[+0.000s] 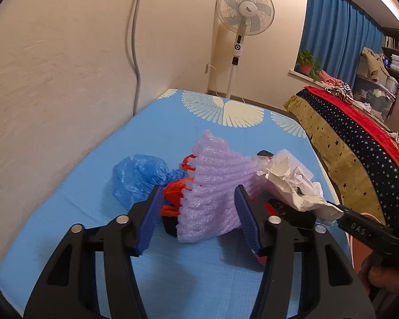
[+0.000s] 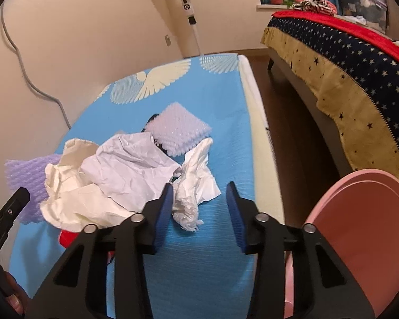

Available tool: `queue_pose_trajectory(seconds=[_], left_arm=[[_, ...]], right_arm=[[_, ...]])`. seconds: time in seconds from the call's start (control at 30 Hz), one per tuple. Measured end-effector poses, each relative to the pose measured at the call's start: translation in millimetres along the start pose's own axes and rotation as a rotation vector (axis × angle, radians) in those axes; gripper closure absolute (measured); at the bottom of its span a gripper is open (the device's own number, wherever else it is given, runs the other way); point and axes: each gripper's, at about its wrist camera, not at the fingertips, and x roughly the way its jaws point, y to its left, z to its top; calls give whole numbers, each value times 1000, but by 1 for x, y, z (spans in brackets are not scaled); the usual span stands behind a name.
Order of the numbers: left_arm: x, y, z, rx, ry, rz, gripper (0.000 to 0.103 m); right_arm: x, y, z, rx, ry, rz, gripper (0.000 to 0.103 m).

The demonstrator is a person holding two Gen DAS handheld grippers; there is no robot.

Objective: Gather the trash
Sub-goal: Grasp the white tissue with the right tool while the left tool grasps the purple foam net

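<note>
left hand-held gripper (image 1: 198, 210) is open astride the foam net (image 1: 212, 183); close on its near edge. right hand-held gripper (image 2: 199, 207), open around the tissue (image 2: 191, 199), should pinch low.

Two foam nets (image 2: 178, 135), one fan (image 1: 245, 13).

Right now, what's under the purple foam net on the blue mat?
Under the purple foam net, an orange plastic bag and something dark poke out at its left edge. The rest is covered, so what else lies beneath cannot be seen.
</note>
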Motion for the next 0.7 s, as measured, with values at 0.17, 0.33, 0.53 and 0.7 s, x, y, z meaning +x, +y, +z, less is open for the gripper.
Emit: queue_pose_trajectory(seconds=[0.17, 0.33, 0.53, 0.7], left_arm=[[2, -2, 1, 3, 2, -21, 65], [-2, -4, 2, 14, -4, -44, 87], [-20, -11, 7, 48, -43, -85, 91], [-40, -12, 11, 46, -81, -107, 92]], right_arm=[[5, 3, -2, -11, 21, 27, 92], [-2, 3, -1, -13, 8, 29, 94], [-26, 1, 4, -15, -41, 16, 94], [-55, -7, 4, -21, -82, -20, 94]])
